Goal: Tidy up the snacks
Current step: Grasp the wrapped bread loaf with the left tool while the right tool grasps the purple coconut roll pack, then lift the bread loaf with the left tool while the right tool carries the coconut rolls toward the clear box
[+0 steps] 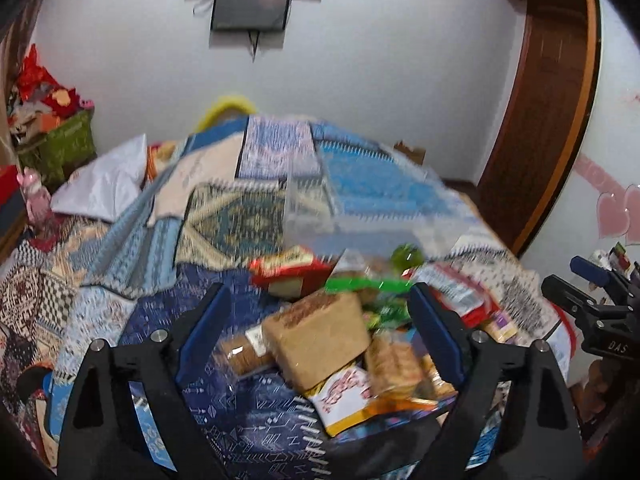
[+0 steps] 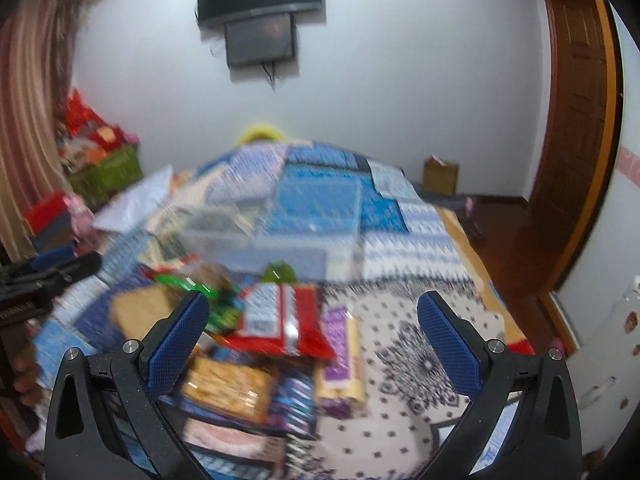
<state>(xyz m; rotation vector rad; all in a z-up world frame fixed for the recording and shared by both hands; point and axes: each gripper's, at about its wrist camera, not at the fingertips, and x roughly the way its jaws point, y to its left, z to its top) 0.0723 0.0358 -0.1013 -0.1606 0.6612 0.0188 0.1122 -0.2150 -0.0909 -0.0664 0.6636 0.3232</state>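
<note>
A blurred heap of snack packets lies on a patchwork quilt (image 1: 132,240) that covers a bed. My left gripper (image 1: 320,296) hangs open just above the heap, over a tan packet (image 1: 320,336) and a clear pack of biscuits (image 1: 394,364); its pads touch nothing. A red box (image 1: 288,268) and a green wrapper (image 1: 364,284) lie just beyond. My right gripper (image 2: 314,304) is open too, above a red packet (image 2: 276,320) and a purple and yellow packet (image 2: 340,356). A clear plastic container (image 2: 312,208) sits behind the heap.
The right tool's black frame (image 1: 600,320) shows at the right edge of the left wrist view. A white bag (image 1: 108,184) lies on the bed's far left. Green and red boxes (image 2: 108,168) stand by the curtain. A wooden door (image 2: 576,120) is on the right, a cardboard box (image 2: 440,176) near it.
</note>
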